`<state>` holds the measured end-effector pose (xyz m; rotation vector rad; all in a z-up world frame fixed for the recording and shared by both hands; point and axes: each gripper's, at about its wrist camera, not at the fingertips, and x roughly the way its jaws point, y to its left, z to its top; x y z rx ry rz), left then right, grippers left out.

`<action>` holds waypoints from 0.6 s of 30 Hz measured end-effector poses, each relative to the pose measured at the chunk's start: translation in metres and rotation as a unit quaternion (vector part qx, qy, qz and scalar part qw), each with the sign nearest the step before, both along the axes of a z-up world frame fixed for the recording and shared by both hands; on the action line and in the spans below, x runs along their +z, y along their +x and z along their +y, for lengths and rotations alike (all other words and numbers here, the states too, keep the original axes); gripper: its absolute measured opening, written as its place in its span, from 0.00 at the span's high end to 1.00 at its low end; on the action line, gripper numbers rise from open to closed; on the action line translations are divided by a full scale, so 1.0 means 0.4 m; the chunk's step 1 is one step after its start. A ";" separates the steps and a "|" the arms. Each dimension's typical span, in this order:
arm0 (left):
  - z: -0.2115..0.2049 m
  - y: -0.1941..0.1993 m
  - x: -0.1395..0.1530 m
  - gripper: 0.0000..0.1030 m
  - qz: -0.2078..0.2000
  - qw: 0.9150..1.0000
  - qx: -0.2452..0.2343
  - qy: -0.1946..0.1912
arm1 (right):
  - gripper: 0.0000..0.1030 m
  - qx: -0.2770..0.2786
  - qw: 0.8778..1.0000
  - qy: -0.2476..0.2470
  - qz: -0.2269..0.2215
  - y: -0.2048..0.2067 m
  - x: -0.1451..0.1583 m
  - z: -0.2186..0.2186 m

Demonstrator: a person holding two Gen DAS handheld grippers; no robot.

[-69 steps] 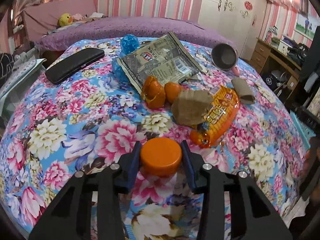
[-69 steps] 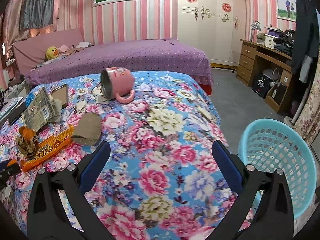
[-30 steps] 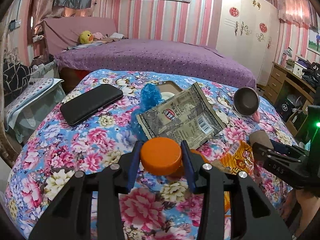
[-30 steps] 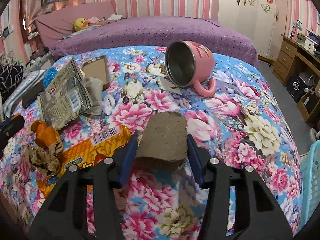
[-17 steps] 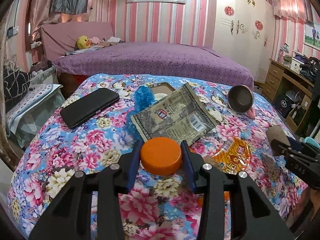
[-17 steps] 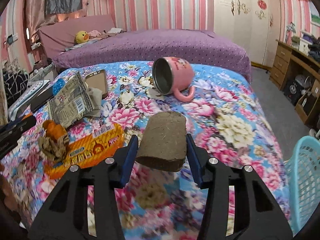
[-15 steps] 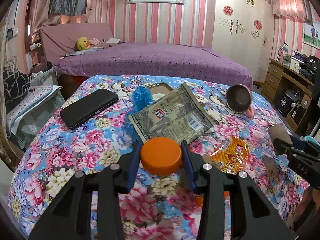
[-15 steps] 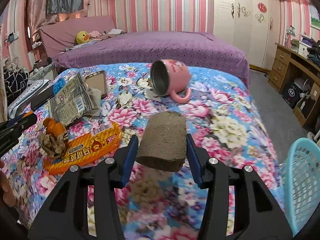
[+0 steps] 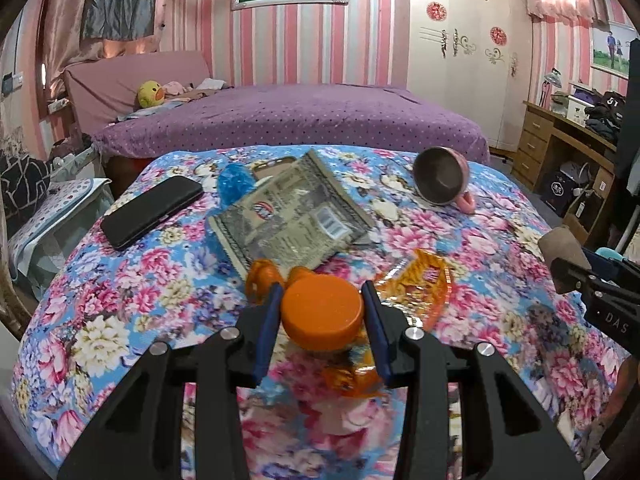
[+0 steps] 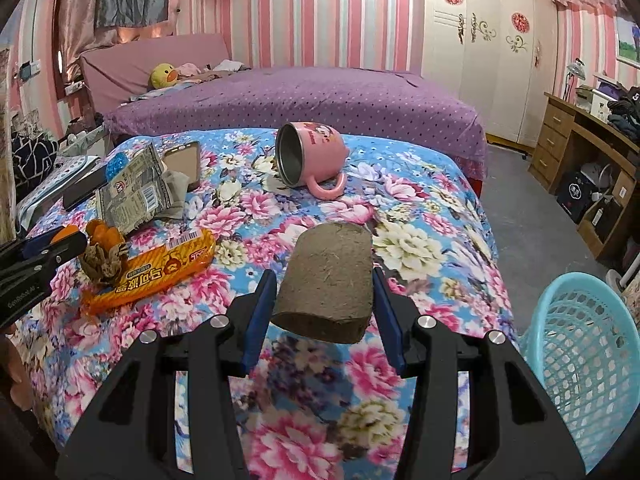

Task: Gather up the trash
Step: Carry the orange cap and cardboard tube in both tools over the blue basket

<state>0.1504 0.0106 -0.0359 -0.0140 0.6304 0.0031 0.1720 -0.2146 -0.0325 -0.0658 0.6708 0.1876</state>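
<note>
My left gripper [image 9: 322, 312] is shut on an orange bottle cap [image 9: 322, 314] and holds it above the flowered bedspread [image 9: 120, 288]. My right gripper [image 10: 324, 300] is shut on a brown cardboard tube [image 10: 326, 280], lifted above the bedspread [image 10: 420, 240]; the tube also shows at the right of the left wrist view [image 9: 560, 246]. On the bed lie an orange snack wrapper [image 10: 156, 276], orange peel [image 10: 104, 236], crumpled brown paper [image 10: 102, 264] and a grey foil wrapper [image 10: 132, 194]. A light blue basket [image 10: 592, 352] stands on the floor at the right.
A pink mug [image 10: 312, 152] lies on its side on the bed. A black phone [image 9: 152, 210], a second phone [image 10: 184, 162] and a blue plastic wad [image 9: 236, 178] lie at the far left. A wooden desk [image 10: 580, 132] stands at the right.
Both grippers have risen a little and drawn back from the bed with their loads. The right gripper has turned towards the basket, which shows more. Grips are unchanged.
</note>
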 end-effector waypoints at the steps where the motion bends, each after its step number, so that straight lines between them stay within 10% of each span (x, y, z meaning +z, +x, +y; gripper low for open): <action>1: -0.007 -0.002 0.000 0.61 0.000 1.000 -0.001 0.000 | 0.53 0.000 1.000 0.000 0.000 -0.002 0.001 -0.004; 18: -0.140 -0.017 0.017 0.61 -0.001 1.000 -0.023 0.006 | 0.53 -0.008 1.000 0.007 -0.017 -0.051 0.041 -0.144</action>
